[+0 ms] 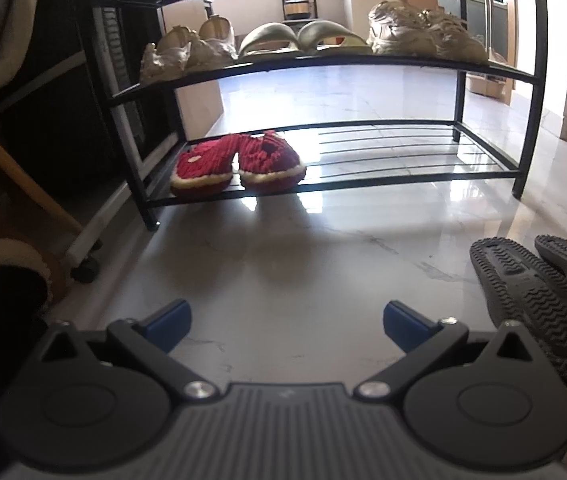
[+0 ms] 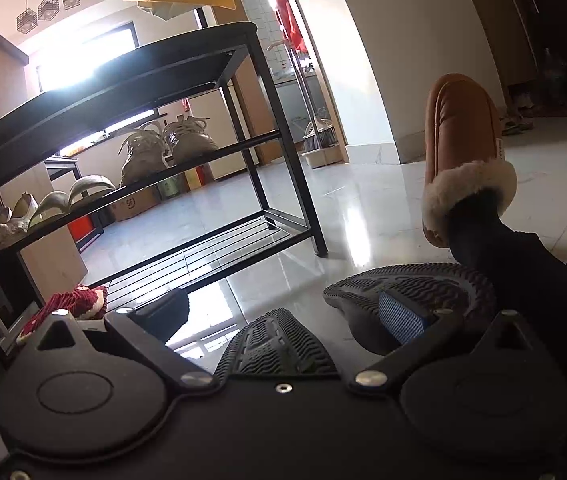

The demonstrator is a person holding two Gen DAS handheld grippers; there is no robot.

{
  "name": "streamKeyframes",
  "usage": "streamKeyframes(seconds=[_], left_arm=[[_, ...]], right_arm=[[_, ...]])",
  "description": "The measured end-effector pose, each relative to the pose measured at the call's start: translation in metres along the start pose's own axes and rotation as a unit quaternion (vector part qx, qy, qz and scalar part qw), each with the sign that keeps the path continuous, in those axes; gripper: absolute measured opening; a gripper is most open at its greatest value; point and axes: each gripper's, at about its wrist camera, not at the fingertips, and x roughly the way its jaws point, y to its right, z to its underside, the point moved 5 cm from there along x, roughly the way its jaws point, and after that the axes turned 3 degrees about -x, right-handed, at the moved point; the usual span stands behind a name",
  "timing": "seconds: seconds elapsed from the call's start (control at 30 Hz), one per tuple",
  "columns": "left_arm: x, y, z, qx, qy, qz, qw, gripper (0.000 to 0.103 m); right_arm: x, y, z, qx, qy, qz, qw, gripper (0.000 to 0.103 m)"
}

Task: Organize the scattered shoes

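Observation:
A black metal shoe rack stands ahead on the marble floor. A pair of red slippers sits on its lower shelf at the left. Beige and gold shoes line its middle shelf. Two dark slippers lie sole-up on the floor at the lower right. My left gripper is open and empty above the floor, left of them. My right gripper is open right over the two sole-up slippers, one sole between its fingers, the other slipper behind its right finger. The rack is to its left.
The person's foot in a brown fur-lined slipper stands right of the dark slippers; the other foot is at the far left. A wheeled black unit stands left of the rack. A broom and dustpan stand beyond it.

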Motion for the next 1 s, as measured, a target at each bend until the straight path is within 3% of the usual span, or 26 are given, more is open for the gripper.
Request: streamKeyframes(seconds=[0.47,0.57,0.63,0.7,1.0], left_arm=[[0.004,-0.002,-0.001,-0.02,-0.012,-0.004,0.9997,0.103],[-0.001,-0.003,-0.004,-0.018,0.012,-0.011,0.9997,0.103],[-0.014,-0.001,-0.008,0.001,0.069,-0.018,0.9975,0.103],[-0.019,0.003,-0.011,0.011,0.081,-0.016,0.9965,0.103],[-0.011,0.008,-0.009,0.013,0.055,-0.038,0.9977,0.103]], right_arm=[[0.002,-0.003,0.002,-0.009,-0.009,-0.002,1.0,0.103],[0.002,-0.003,0.003,-0.009,-0.01,-0.004,1.0,0.103],[0.002,-0.003,0.003,-0.009,-0.011,-0.004,1.0,0.103],[0.002,-0.004,0.003,-0.009,-0.013,-0.004,1.0,0.103],[0.004,-0.003,0.004,-0.009,-0.017,-0.004,1.0,0.103]])
